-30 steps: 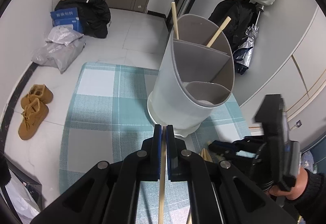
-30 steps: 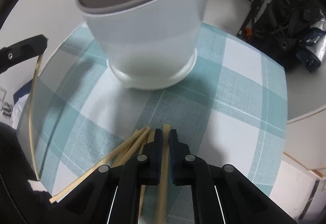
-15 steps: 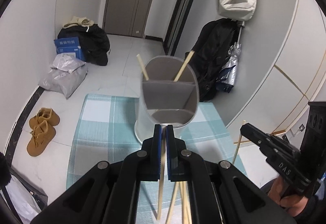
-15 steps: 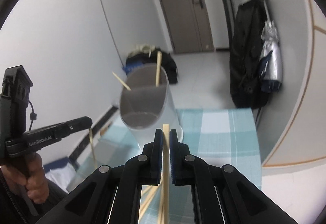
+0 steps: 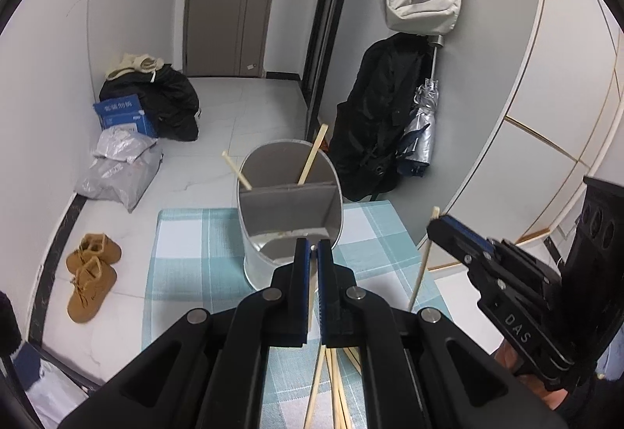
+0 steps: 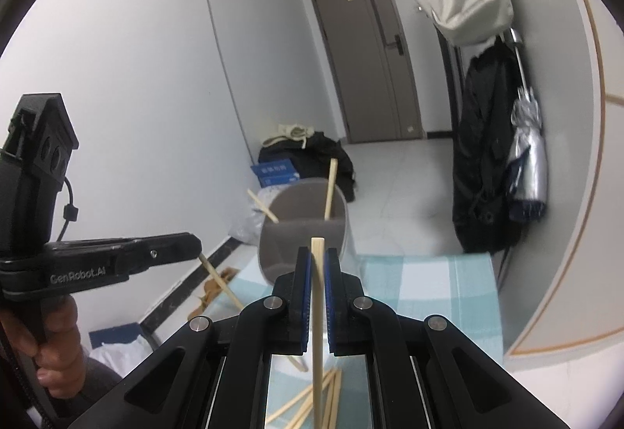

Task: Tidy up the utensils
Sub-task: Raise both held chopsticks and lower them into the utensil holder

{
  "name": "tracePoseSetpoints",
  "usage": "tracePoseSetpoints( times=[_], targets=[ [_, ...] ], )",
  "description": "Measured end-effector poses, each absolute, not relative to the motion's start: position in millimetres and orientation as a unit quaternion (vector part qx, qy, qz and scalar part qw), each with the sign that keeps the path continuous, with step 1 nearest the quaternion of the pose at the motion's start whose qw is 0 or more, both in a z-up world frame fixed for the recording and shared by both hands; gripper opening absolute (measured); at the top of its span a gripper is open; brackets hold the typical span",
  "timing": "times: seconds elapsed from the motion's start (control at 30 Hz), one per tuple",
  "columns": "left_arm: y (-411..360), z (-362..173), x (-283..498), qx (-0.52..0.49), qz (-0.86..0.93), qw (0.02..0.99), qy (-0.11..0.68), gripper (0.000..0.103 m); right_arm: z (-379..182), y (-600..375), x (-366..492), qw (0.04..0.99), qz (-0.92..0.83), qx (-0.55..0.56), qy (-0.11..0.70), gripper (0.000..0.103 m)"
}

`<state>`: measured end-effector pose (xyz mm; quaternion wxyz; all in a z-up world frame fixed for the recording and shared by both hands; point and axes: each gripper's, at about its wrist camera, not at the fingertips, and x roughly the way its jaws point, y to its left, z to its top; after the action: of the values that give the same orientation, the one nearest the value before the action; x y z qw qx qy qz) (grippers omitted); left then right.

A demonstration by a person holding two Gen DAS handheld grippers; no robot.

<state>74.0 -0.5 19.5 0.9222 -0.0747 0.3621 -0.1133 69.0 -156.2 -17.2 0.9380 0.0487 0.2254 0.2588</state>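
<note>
Both tongs are up over the checked cloth on the bench [image 5: 187, 234], each clamped on one chopstick. The left tongs [image 5: 313, 249] pinch theirs [image 5: 310, 296] near its top, the rest hanging down between the black arms. The right tongs [image 6: 319, 261] grip their chopstick [image 6: 316, 312] with the tip standing just above the pads; in the left view it slants down beside the holder [image 5: 290, 210]. The holder stands on the far half of the cloth, and two chopsticks [image 5: 312, 158] already lean in its back compartment. More loose chopsticks [image 6: 308, 401] lie on the cloth below me. My plan, as I judge it: bring one stick at a time over the back compartment, tip the low end in past the divider, release only when it is well inside. The sticks already leaning there could deflect the new one, and the holder looks light enough to be knocked.
</note>
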Motion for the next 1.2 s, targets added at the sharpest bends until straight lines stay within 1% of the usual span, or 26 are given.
tracePoseSetpoints(
  times=[0.23,0.5,0.73,0.9,1.07,1.2],
  targets=[
    [4,55,89,-0.101,-0.152,0.913,0.365,0.0,23,-152,85,0.944,0.265,0.058,0.188,0.005],
    [16,117,127,-0.097,-0.161,0.92,0.344,0.0,79,-140,122,0.948,0.276,0.065,0.144,0.005],
    [29,134,159,-0.084,-0.154,0.925,0.338,0.0,112,-122,161,0.951,0.283,0.073,0.106,0.005],
    [38,133,182,-0.072,-0.15,0.925,0.341,0.0,113,-112,192,0.953,0.273,0.093,0.089,0.006],
    [41,122,193,-0.057,-0.154,0.921,0.352,0.0,94,-107,217,0.954,0.269,0.107,0.079,0.006],
    [42,107,200,-0.055,-0.158,0.915,0.368,0.0,74,-102,227,0.951,0.274,0.106,0.091,0.006]
  ],
)
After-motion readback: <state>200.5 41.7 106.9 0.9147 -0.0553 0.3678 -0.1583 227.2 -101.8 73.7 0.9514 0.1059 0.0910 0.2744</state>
